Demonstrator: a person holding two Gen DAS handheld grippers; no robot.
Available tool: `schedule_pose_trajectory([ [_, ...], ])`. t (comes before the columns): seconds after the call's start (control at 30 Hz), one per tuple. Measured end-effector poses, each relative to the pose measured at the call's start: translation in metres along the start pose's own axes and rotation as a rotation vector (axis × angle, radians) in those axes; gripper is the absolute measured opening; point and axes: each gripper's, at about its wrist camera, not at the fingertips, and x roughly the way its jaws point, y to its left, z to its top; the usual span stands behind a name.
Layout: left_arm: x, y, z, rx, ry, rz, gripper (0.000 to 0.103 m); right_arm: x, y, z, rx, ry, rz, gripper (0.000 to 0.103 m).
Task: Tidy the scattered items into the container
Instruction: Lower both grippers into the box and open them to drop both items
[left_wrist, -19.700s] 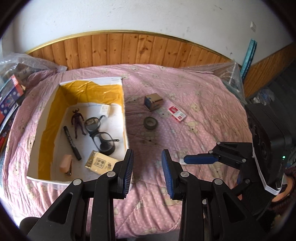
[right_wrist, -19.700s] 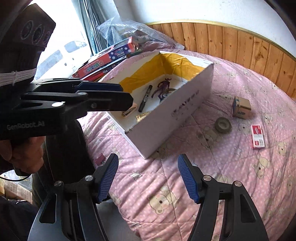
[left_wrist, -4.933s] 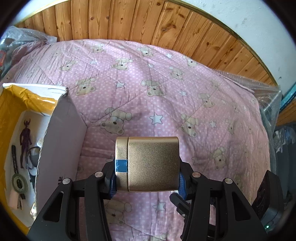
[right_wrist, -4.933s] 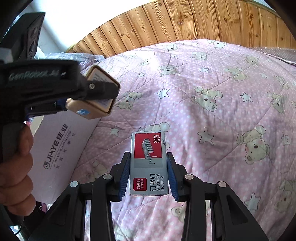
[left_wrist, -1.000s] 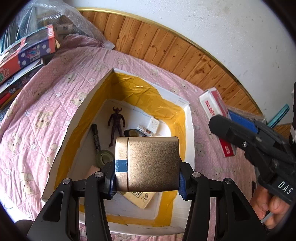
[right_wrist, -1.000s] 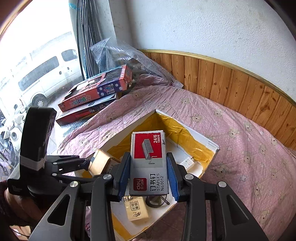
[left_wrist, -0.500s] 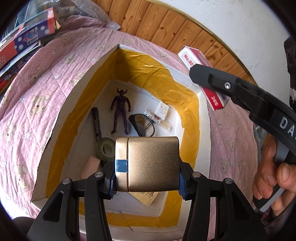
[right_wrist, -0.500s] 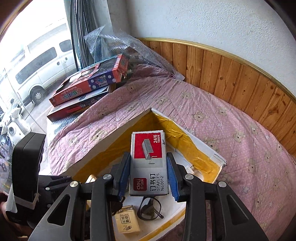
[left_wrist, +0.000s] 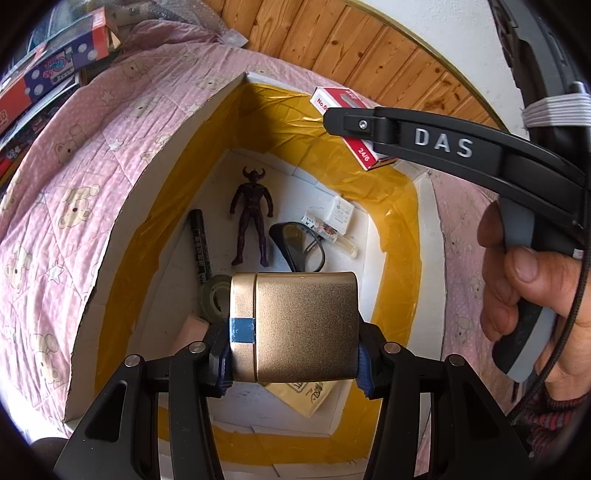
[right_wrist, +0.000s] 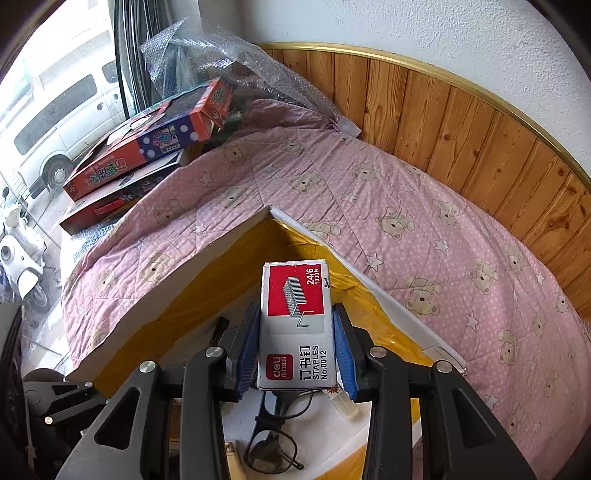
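Landmark: the open white cardboard box lined with yellow tape (left_wrist: 400, 236), lying on a bed under a pink quilt printed with bears and stars (right_wrist: 424, 236).

Left claw (left_wrist: 291, 354): clamped on a gold metallic rounded case with a blue tape strip (left_wrist: 295, 326), pads pressed against both of its sides. Case held over the near half of the box, above the floor, not resting on it.

Right claw (right_wrist: 297, 341): closed on a small red-and-grey box of staples (right_wrist: 295, 325), blue pads (right_wrist: 343, 350) tight on its long sides. Staples box held over the far right corner of the box, above the rim. A person's hand (left_wrist: 528, 291) grips the claw's handle, to the right of the box.

On the box floor:
- dark purple horned figurine (left_wrist: 253, 214), far end, lying flat
- black marker pen (left_wrist: 199, 247), left of the figurine, along the left wall
- grey-green tape roll (left_wrist: 214, 295), at the marker's near end
- black-rimmed spectacles (left_wrist: 299, 247), right of the figurine
- small white packet (left_wrist: 340, 214), by the far right wall
- tan printed card packet (left_wrist: 310, 397), near end, partly hidden under the case

Left of the box, off the quilt: stacked red-and-blue game cartons (right_wrist: 147, 147).
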Motion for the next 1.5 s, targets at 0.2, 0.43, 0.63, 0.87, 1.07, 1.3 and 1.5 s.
schedule_pose_trajectory([
  [0.2, 0.0, 0.001, 0.005, -0.015, 0.003, 0.011, 0.056, 0.019, -0.016, -0.004, 0.027, 0.008, -0.032, 0.073],
  [0.43, -0.011, 0.006, 0.0, -0.026, -0.015, 0.011, 0.056, 0.008, -0.017, -0.019, 0.058, 0.025, -0.007, 0.073],
  [0.63, -0.024, 0.0, -0.012, -0.01, -0.029, 0.016, 0.056, -0.004, -0.006, -0.028, 0.02, 0.043, 0.006, 0.075],
  [0.87, -0.047, -0.011, -0.035, 0.037, -0.095, 0.083, 0.057, -0.021, 0.0, -0.048, 0.001, 0.073, 0.026, 0.076],
  [1.07, -0.064, -0.016, -0.055, 0.074, -0.156, 0.139, 0.061, -0.056, 0.014, -0.074, -0.057, 0.061, 0.034, 0.076],
  [1.3, -0.088, -0.02, -0.077, 0.089, -0.248, 0.14, 0.065, -0.092, 0.033, -0.113, -0.102, 0.044, 0.033, 0.078],
  [1.5, -0.106, -0.022, -0.094, 0.093, -0.292, 0.152, 0.066, -0.129, 0.045, -0.141, -0.094, -0.007, 0.055, 0.078],
])
